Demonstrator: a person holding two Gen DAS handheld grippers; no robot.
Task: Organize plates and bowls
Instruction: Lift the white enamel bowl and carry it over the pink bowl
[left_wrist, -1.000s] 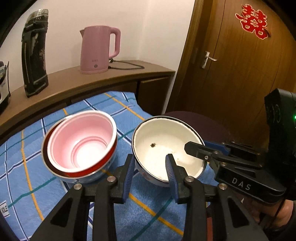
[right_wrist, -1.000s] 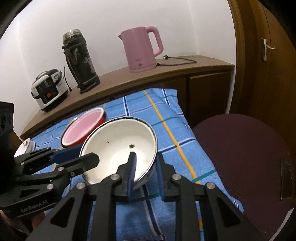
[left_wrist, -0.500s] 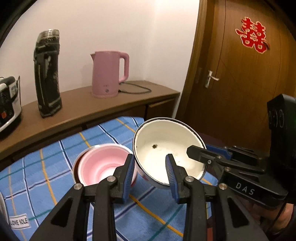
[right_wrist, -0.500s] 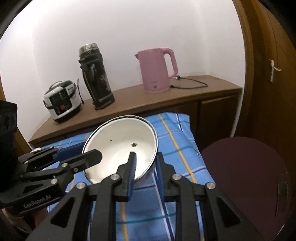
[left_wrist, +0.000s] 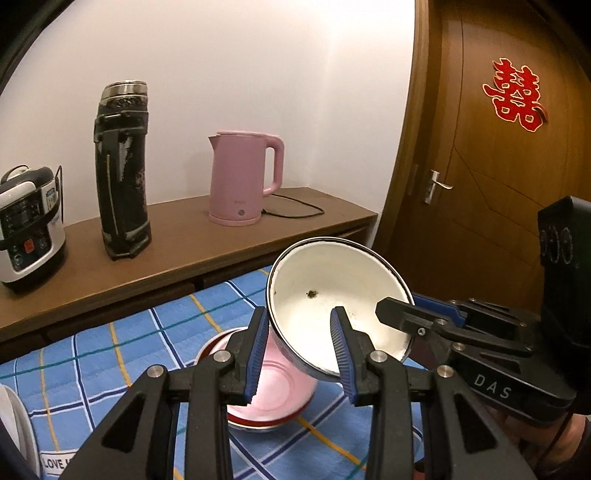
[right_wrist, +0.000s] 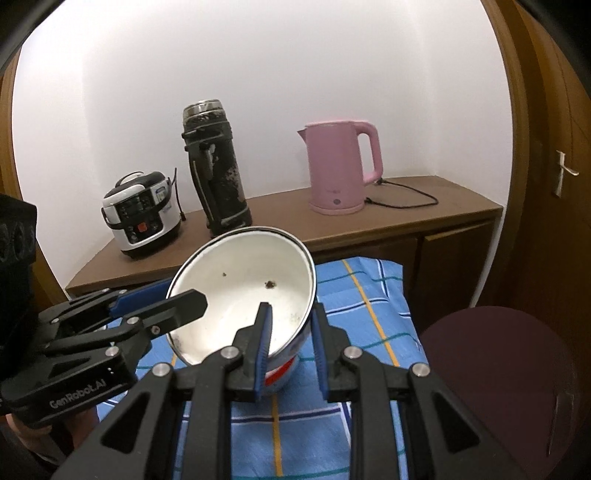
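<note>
A white enamel bowl (left_wrist: 334, 295) with a dark rim is held in the air above the blue checked tablecloth (left_wrist: 110, 354), tilted toward me. My left gripper (left_wrist: 299, 354) is shut on its near rim, one finger inside and one outside. My right gripper (right_wrist: 290, 350) is shut on the opposite rim, and the bowl shows there too (right_wrist: 243, 295). Below it a pink bowl nested in a red-rimmed bowl (left_wrist: 269, 398) sits on the cloth, partly hidden by my left fingers.
A wooden sideboard (left_wrist: 184, 236) behind the table carries a pink kettle (left_wrist: 242, 181), a black thermos (left_wrist: 123, 170) and a rice cooker (left_wrist: 27, 229). A dark round stool (right_wrist: 498, 376) stands at right by the wooden door (left_wrist: 498, 166). A white object (left_wrist: 14, 424) lies at far left.
Both grippers have lifted the white bowl off the cloth and raised it, tilting it toward me. It now hangs over the pink bowl, which has stayed in place.
</note>
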